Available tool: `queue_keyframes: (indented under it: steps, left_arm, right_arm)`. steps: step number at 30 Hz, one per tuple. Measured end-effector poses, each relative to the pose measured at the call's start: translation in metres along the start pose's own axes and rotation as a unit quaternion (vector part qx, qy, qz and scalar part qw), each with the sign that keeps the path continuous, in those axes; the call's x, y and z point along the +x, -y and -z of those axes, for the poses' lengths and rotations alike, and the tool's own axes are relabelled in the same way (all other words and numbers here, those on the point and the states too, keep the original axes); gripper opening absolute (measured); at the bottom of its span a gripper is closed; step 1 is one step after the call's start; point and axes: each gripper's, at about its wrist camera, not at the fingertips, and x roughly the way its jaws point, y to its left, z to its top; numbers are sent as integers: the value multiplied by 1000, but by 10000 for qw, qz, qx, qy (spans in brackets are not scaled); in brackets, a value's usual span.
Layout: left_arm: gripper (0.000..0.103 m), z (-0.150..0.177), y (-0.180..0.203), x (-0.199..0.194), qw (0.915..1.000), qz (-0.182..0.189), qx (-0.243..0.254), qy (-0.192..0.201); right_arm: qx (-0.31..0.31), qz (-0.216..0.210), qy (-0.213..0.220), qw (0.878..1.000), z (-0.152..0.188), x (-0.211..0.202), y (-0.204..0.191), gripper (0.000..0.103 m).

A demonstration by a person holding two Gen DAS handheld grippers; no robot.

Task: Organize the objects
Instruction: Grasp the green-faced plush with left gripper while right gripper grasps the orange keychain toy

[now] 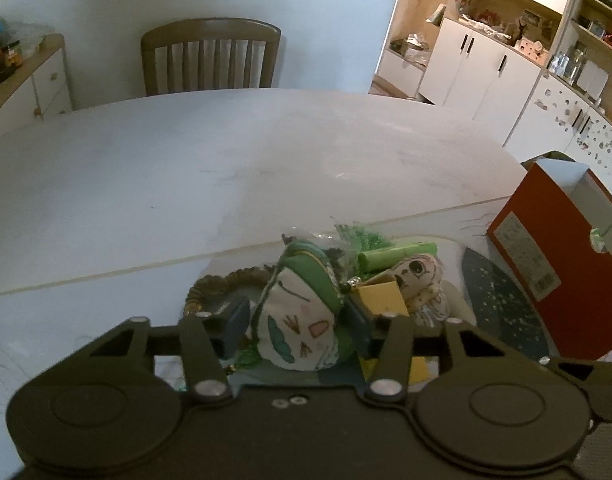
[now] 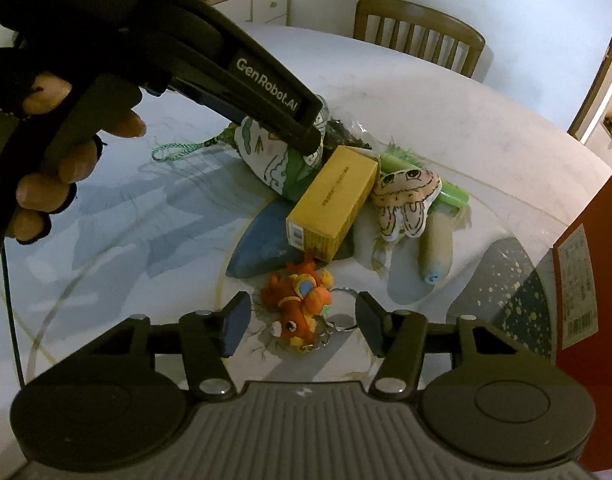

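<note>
A green-and-white fabric pouch (image 1: 296, 320) with drawings lies in a pile on the table. My left gripper (image 1: 296, 326) has its fingers on both sides of the pouch, pads against it; it also shows in the right wrist view (image 2: 306, 136) over the pouch (image 2: 266, 152). Beside the pouch lie a yellow box (image 2: 332, 202), a cream doll-face plush (image 2: 406, 200) and a green tube (image 2: 452, 194). My right gripper (image 2: 298, 320) is open around an orange plush keychain (image 2: 302, 304), not touching it.
A red carton (image 1: 554, 272) stands at the right, also seen in the right wrist view (image 2: 594, 280). A beige roll (image 2: 436, 248) and a blue-grey leaf-shaped mat (image 2: 262, 244) lie on the table. A wooden chair (image 1: 210, 58) stands at the far edge.
</note>
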Motion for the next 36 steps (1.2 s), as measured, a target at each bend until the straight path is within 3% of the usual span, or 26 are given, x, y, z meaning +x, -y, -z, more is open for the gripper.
queue_keyframes:
  steps: [2,7,18,19,20,27,33,36]
  left_arm:
    - [47,1,0,-1,10000,14,-30,-3]
    - [43,0,0,-3,10000,-14,-90,-23]
    - [39,0,2,-24,9997,45,-232,65]
    - [38,0,2,-27,9996,68,-264,87]
    - [37,0,2,-31,9994,92,-300,109]
    - [37,-3,4,-57,9979,230,-562,207]
    - [37,-4,7,-81,9957,297,-793,377]
    - [37,-2,8,-94,9951,317,-811,478]
  right_arm:
    - [0,-70,-17,10000,-1,-1,0,45]
    - [191,-152,-72,9997,-2,-1,4,36]
    - [527,-220,-29,9984,1,-21,14,35]
    - [559,-237,13,9982,1,-26,16,27]
    - [601,-240,34,9979,2,-31,17,12]
    - [960,-333,218,9946,7,-63,39,11]
    - [721,-768,213,9942,16,-65,41,12]
    - [619,-773,186,9949,18,-56,38,18]
